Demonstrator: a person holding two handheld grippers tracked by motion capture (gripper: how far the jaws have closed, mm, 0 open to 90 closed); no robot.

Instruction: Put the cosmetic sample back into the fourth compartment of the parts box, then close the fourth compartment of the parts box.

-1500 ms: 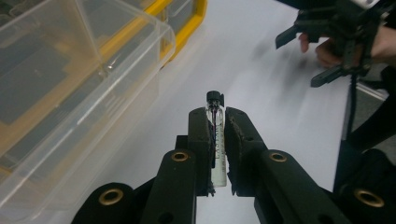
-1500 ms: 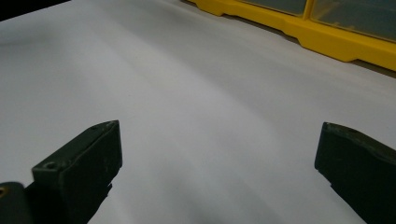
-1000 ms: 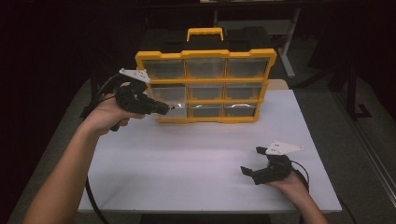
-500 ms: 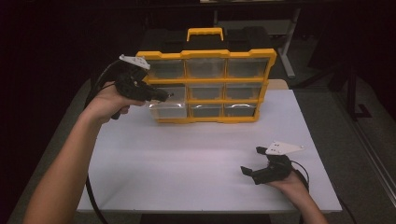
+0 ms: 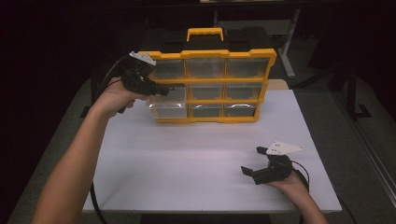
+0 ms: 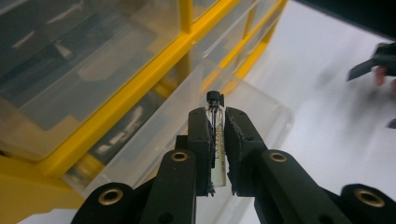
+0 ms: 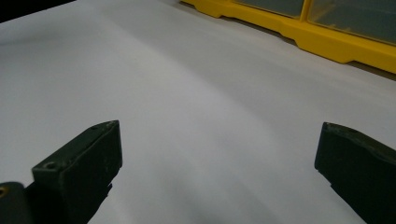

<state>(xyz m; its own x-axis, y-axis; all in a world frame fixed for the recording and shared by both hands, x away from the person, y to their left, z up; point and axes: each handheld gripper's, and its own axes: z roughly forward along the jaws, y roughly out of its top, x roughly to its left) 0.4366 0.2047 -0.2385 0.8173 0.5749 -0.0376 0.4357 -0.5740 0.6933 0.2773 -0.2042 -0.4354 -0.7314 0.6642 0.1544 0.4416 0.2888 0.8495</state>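
While the small glass vial (image 6: 216, 135) with a black cap sits pinched upright between the 2 jaws of the left gripper (image 6: 216, 140), it hangs just above the pulled-out clear drawer (image 6: 196, 140) at the lower left of the yellow organizer (image 5: 208, 86). In the high view the left gripper (image 5: 161, 88) is raised at the organizer's left side, its jaws pointing toward the open drawer (image 5: 167, 109). That drawer juts forward from the bottom row; the other clear compartments around it are shut. The organizer stands upright at the far edge of the white table (image 5: 196, 163), its yellow handle (image 5: 204, 33) on top. Nothing lies between the vial and the drawer. Well apart, near the front right corner, the right gripper (image 5: 254, 163) rests low over bare tabletop, jaws spread wide and holding nothing.
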